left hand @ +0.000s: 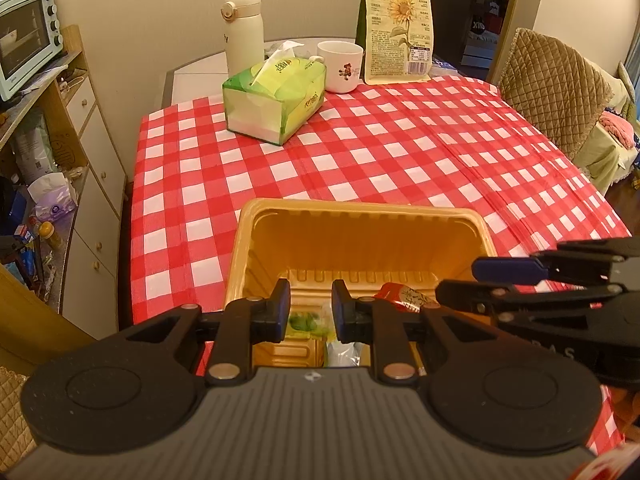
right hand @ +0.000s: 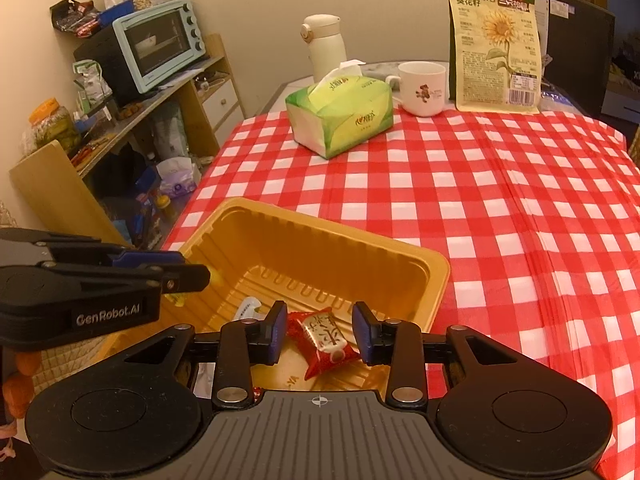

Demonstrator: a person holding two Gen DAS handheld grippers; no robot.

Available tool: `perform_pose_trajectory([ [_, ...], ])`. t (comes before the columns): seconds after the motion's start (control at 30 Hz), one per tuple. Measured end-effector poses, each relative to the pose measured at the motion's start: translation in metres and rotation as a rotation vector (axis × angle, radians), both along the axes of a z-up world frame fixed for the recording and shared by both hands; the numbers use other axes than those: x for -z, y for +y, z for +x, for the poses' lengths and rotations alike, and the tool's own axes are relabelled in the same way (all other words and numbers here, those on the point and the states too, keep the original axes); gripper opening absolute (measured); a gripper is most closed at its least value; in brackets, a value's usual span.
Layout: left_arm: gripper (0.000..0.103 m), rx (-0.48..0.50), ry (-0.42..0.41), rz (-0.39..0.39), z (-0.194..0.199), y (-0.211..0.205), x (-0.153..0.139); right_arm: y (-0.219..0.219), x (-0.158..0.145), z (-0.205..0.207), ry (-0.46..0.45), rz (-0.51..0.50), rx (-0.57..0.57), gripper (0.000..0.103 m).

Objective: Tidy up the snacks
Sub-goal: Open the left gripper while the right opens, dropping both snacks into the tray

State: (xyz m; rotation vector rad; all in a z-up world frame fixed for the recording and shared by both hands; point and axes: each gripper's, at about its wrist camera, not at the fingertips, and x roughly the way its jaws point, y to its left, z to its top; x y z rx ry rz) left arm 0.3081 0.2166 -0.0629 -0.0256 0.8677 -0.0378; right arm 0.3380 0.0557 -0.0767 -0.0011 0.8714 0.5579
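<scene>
A golden plastic tray (left hand: 360,216) (right hand: 436,268) sits at the near edge of the red-checked table. Inside it lie a red-and-white snack packet (right hand: 326,338) (left hand: 404,296), a green-and-white packet (left hand: 308,322) and a pale wrapper (right hand: 246,308). My left gripper (left hand: 311,312) hovers over the tray's near part, open and empty, above the green packet. My right gripper (right hand: 320,332) is open over the red packet, jaws apart on either side of it, not touching. Each gripper shows from the side in the other's view (left hand: 520,280) (right hand: 176,270).
At the table's far end stand a green tissue pack (left hand: 274,98) (right hand: 340,114), a white mug (left hand: 340,66) (right hand: 422,86), a white flask (left hand: 244,34) (right hand: 324,46) and a sunflower-seed bag (left hand: 398,26) (right hand: 496,46). A cluttered shelf with a toaster oven (right hand: 160,44) stands left; a quilted chair (left hand: 548,88) right.
</scene>
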Motion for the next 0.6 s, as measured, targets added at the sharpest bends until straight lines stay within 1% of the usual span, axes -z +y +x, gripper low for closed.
perform_pose_trajectory([
  [0.07,0.022,-0.001,-0.002,-0.002,0.001,0.000,0.000,-0.002,0.000,-0.002,0.003,0.003,0.000,0.042],
  [0.1,0.024,-0.001,-0.001,-0.002,0.001,0.000,0.000,-0.003,-0.001,-0.003,0.002,0.001,0.000,0.047],
  [0.13,0.029,-0.001,0.001,0.000,0.000,0.000,0.000,-0.004,-0.001,-0.005,0.000,-0.001,0.002,0.053],
  [0.17,0.034,-0.005,0.003,0.001,-0.001,0.000,0.001,-0.005,-0.002,-0.006,-0.003,-0.001,0.003,0.056],
  [0.23,0.035,-0.010,0.004,-0.007,-0.005,0.000,0.000,-0.008,-0.003,-0.010,-0.005,0.000,0.003,0.062],
  [0.4,0.043,-0.027,-0.001,-0.032,-0.019,0.003,-0.005,-0.014,-0.005,-0.018,0.001,-0.003,0.002,0.069],
  [0.47,0.050,-0.036,-0.004,-0.040,-0.026,0.005,-0.009,-0.017,-0.006,-0.022,0.005,0.003,0.001,0.071],
  [0.6,0.054,-0.048,-0.015,-0.054,-0.044,0.006,-0.017,-0.024,-0.011,-0.033,0.008,0.025,-0.006,0.076],
])
